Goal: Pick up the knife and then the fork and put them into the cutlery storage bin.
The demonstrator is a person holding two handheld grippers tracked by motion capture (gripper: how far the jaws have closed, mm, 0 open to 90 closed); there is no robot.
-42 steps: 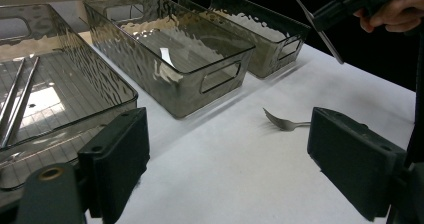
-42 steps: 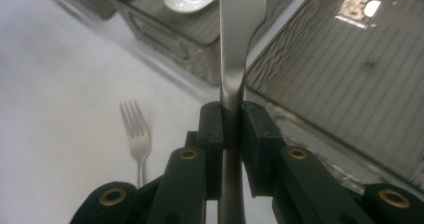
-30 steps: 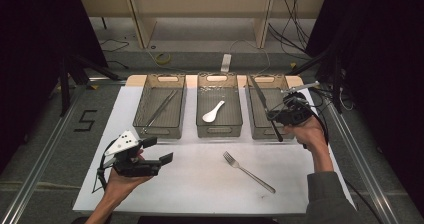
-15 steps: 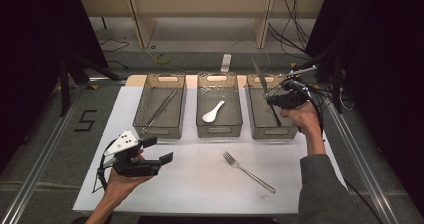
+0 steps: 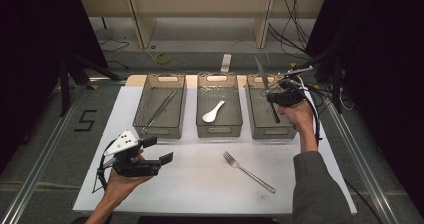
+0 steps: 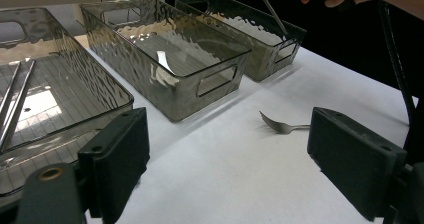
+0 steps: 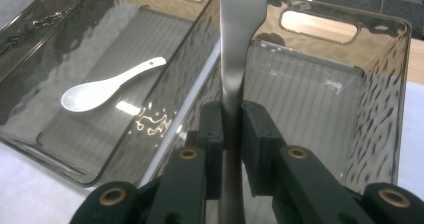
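Your right gripper (image 5: 275, 100) has its jaws clamped on the steel table knife (image 7: 239, 59), poised above the right-hand smoky plastic bin (image 5: 260, 115). Judging by that, lower it in, then release. Your left gripper (image 5: 152, 150) waits wide open, holding nothing.

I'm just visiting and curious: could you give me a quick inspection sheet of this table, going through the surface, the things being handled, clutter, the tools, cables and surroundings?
Surface: white table sheet, flat, nothing spilled.
Job's things: knife clamped upright over the right bin; fork lying loose on the sheet; white spoon in the middle bin; chopsticks in the left bin.
Clutter: nothing seen.
Tools: right tool shut on the knife; left tool open, holding nothing, low over the sheet.
Cables: black cable trails from the right tool; more wires on the floor behind.
Surroundings: wooden shelving beyond the table, dark curtains either side.
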